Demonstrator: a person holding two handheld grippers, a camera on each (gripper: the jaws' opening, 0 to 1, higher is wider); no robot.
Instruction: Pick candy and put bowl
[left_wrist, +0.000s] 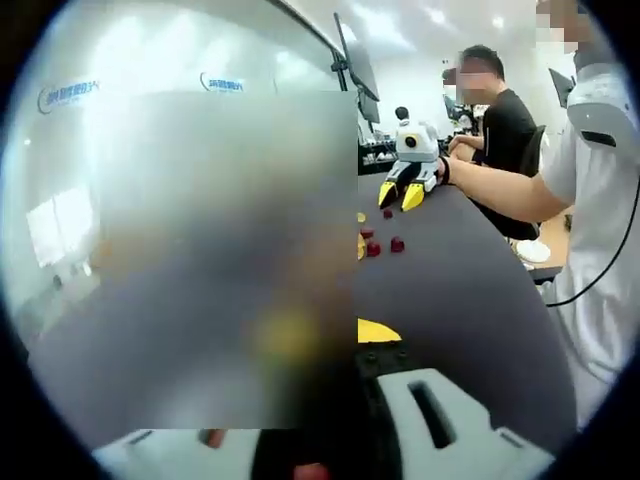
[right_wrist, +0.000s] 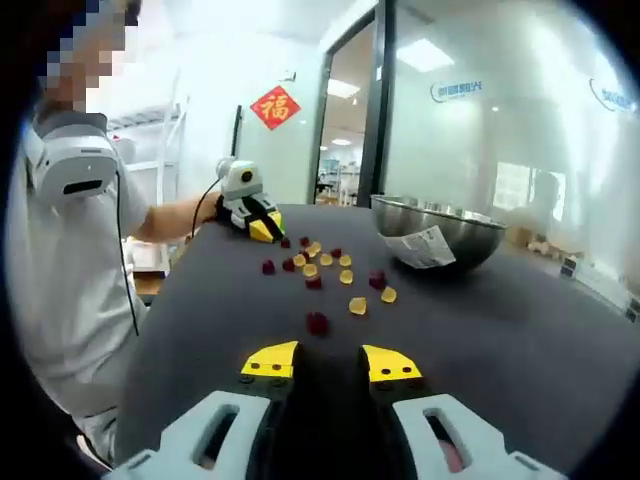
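Note:
Red and yellow candies (right_wrist: 320, 268) lie scattered on the dark table (right_wrist: 500, 340). One red candy (right_wrist: 317, 322) sits just ahead of my right gripper (right_wrist: 330, 362), which is open with nothing between its yellow tips. A steel bowl (right_wrist: 438, 235) with a paper label stands to the right of the candies. My left gripper (right_wrist: 250, 215) rests on the far side of the table, held by a hand. In the left gripper view a large blur hides the middle; the left gripper (left_wrist: 330, 335) shows one yellow tip, apparently open. The right gripper (left_wrist: 405, 188) and some red candies (left_wrist: 385, 245) lie beyond.
A person in a white shirt (right_wrist: 70, 250) stands at the table's left edge with a black cable hanging down. Another person in black (left_wrist: 500, 120) sits at a desk behind. A glass wall (right_wrist: 500, 120) and a door frame (right_wrist: 375, 100) rise behind the bowl.

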